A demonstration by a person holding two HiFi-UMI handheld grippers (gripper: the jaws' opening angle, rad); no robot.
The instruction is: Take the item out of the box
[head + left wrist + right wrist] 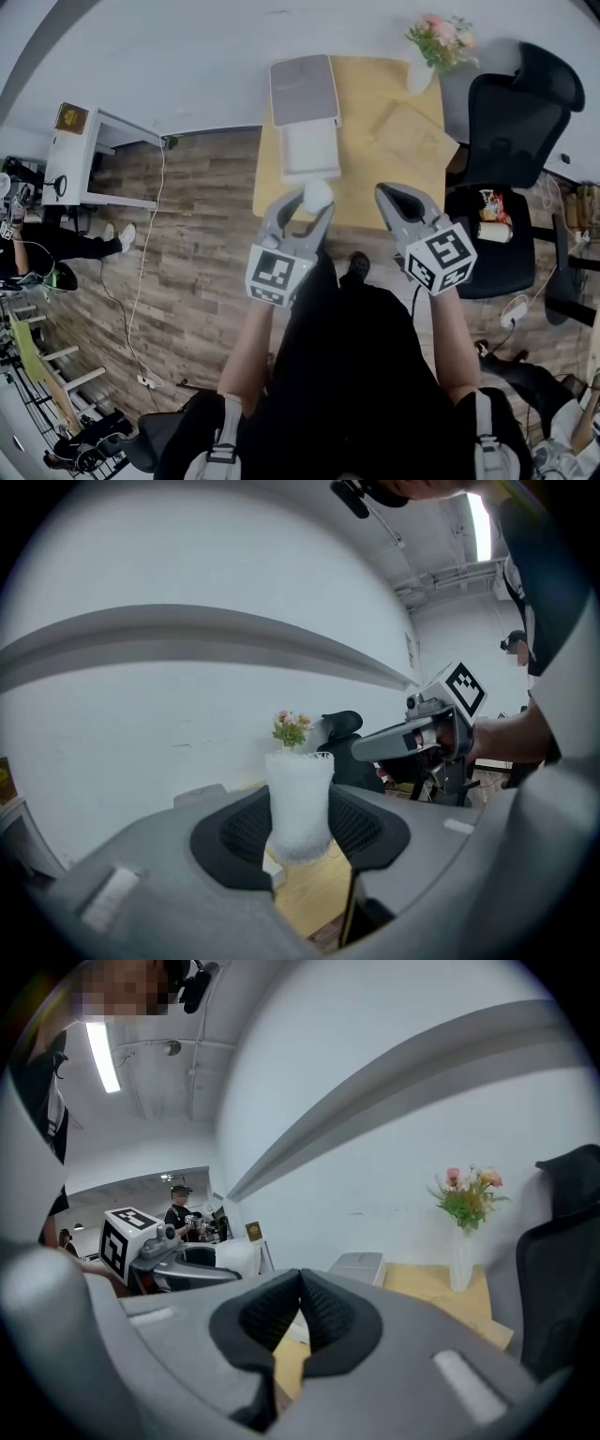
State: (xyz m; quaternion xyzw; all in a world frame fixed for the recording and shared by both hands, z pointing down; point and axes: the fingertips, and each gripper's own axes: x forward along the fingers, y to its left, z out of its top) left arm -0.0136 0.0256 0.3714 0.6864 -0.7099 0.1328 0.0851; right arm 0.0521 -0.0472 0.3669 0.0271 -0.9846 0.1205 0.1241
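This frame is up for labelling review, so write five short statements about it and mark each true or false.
1. The left hand-held gripper is closed on a white foam-mesh-wrapped item. True.
2. The right hand-held gripper holds a second item. False: its jaws are together with nothing between them.
3. The grey rectangular box lies open on the light wooden table. True.
4. The white vase of pink flowers lies toppled on the floor. False: it stands upright at the table's far corner.
5. A black mesh office chair stands beside the table, to its right in the head view. True.
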